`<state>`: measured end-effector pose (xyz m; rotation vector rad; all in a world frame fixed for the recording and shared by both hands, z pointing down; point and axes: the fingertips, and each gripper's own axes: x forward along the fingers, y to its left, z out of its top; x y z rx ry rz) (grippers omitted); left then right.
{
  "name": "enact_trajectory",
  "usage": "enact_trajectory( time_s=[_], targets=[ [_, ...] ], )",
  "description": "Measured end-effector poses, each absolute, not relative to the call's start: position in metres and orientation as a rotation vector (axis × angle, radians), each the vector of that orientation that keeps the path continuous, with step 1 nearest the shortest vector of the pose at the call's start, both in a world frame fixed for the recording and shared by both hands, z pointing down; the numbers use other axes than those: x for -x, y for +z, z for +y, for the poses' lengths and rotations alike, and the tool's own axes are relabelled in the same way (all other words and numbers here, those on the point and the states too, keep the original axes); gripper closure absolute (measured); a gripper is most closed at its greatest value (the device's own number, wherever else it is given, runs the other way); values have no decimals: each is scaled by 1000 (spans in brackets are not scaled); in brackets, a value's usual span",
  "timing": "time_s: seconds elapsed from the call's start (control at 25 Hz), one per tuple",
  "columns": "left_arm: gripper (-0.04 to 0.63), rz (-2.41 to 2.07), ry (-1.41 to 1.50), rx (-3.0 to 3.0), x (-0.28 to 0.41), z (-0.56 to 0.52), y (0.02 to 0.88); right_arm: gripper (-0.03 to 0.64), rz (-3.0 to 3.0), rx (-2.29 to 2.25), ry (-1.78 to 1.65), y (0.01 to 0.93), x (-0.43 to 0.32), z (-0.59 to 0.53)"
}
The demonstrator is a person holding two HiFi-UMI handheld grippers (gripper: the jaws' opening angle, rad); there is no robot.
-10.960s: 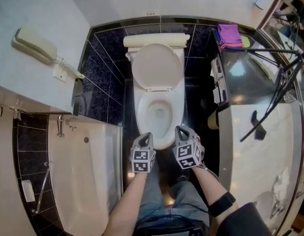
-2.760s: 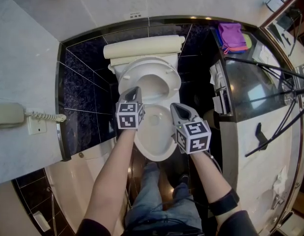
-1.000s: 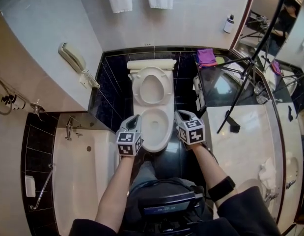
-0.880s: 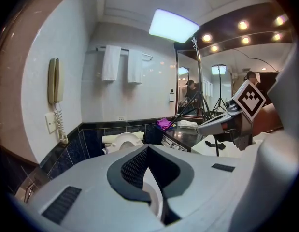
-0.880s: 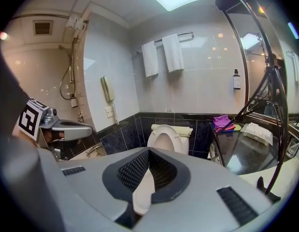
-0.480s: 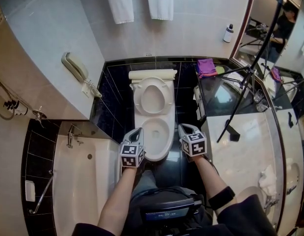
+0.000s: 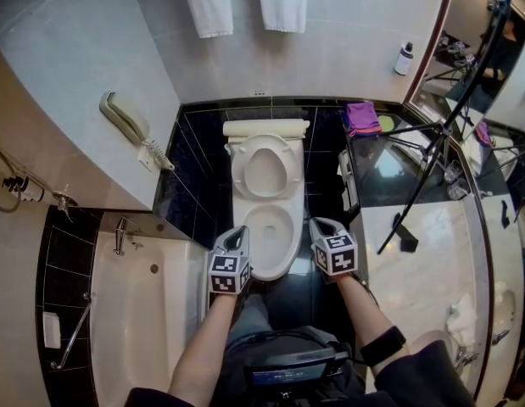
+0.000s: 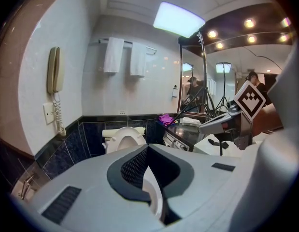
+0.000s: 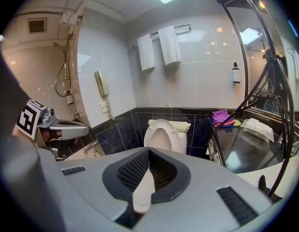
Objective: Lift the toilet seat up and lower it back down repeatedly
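Head view first: the white oval plastic toilet seat (image 7: 242,172) is standing upright at the back of the white ceramic toilet bowl (image 7: 294,237), leaned on the tank. A few seconds back both grippers were over the bowl, right by the seat. Now they've pulled off to the bowl's front edge, the grey left gripper (image 7: 238,231) at its left side and the grey right gripper (image 7: 317,225) at its right. So I'd say the lift is done and lowering comes next. The bowl is uncovered and I can't spot anything in it. The white bathtub (image 7: 143,329) left of the bowl has nothing loose in it either.

Left gripper view: jaws pressed together, nothing between them.

Right gripper view: same deal, jaws closed and empty. There's a purple cloth (image 9: 221,116) on the dark counter right of the bowl.
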<state>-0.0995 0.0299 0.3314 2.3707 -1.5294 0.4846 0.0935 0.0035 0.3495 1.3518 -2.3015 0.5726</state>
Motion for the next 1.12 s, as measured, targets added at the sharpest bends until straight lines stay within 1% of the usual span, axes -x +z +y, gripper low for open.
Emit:
enact_trajectory(
  time_s=[0.32,0.44,0.52,0.64,0.76,0.8,0.92,1.04,1.12],
  targets=[
    [604,-1490,525,-2354,97,-3,350,593,-2269,-1338,464,362,-88,-39],
    [604,-1469,543,-2352,95,-21,360,541,-2267,-1315,432,368,-81,-63],
    [604,-1458,559,-2354,96,-34,367,527,-2260,-1279,413,369,-70,-79],
    [604,-1440,570,-2361,96,-58,379,481,-2231,-1225,336,376,-61,-110],
    [604,-1421,570,-2359,98,-86,395,468,-2198,-1171,231,384,-53,-146],
    [604,-1412,570,-2357,98,-96,400,442,-2187,-1151,191,387,-50,-160],
    [604,-1376,561,-2364,97,-127,412,409,-2164,-1099,109,397,-41,-204],
    [604,-1371,552,-2366,102,-158,430,405,-2139,-1056,48,410,-30,-248],
    [604,-1364,550,-2373,104,-179,438,406,-2093,-994,-67,424,-20,-277]
  ],
)
